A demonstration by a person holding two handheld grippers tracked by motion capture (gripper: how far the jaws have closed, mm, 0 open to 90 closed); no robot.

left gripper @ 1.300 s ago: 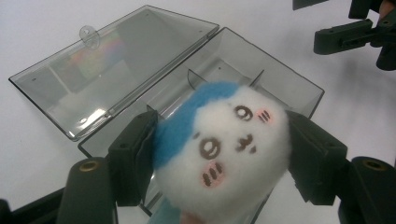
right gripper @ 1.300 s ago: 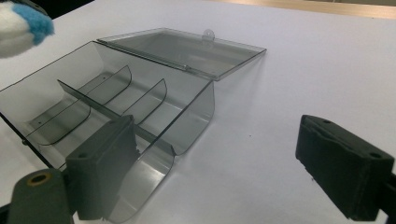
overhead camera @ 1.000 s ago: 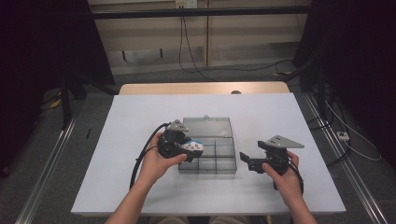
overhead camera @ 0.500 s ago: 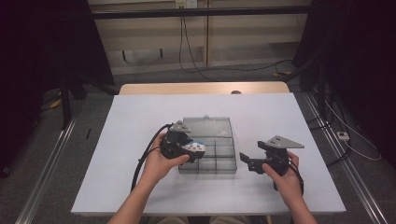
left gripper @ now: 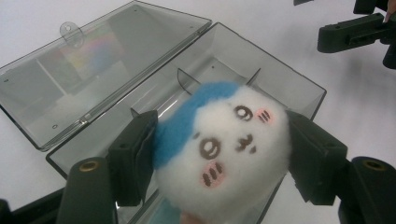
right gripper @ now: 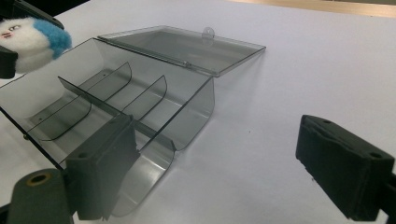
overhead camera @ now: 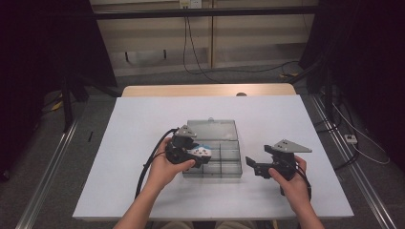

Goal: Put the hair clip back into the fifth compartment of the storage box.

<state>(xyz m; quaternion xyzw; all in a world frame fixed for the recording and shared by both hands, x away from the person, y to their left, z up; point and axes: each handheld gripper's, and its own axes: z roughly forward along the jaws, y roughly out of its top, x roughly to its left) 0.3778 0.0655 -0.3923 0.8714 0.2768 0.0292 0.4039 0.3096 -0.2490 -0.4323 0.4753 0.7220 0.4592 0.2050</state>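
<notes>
1. The plush (left gripper: 219,154) – one small round toy, white with a blue patch and a drawn face – sat clamped between the pads of the left gripper (overhead camera: 191,153), one pad (left gripper: 135,161) pressing each side. With a shape so round, no long axis could be told.

2. It hung just above the box (overhead camera: 224,164), over the near-left part of the tray in the high view. In the left gripper view the dividers (left gripper: 184,79) lay directly behind and below the toy, so the way from jaws to compartment ran down and slightly forward – that is the relation the next move looked to depend on.

3. The box was a single clear smoky case, open, its lid (overhead camera: 212,130) folded flat on the table on the far side, with a small tab (right gripper: 207,31) at the lid's outer edge. Its long axis ran left to right across the table. All compartments visible in the right gripper view looked empty; their exact count could not be told.

4. The left hand (overhead camera: 162,169) was plainly the nearer one – its gripper overlapped the box's left end.

5. The right gripper (overhead camera: 255,168) rested just off the box's right end, jaws apart and holding nothing; in its own view the box's near corner (right gripper: 187,135) lay between the two pads without either touching it.

6. Count: one plush, one box, two grippers, on one white table (overhead camera: 143,119).
</notes>
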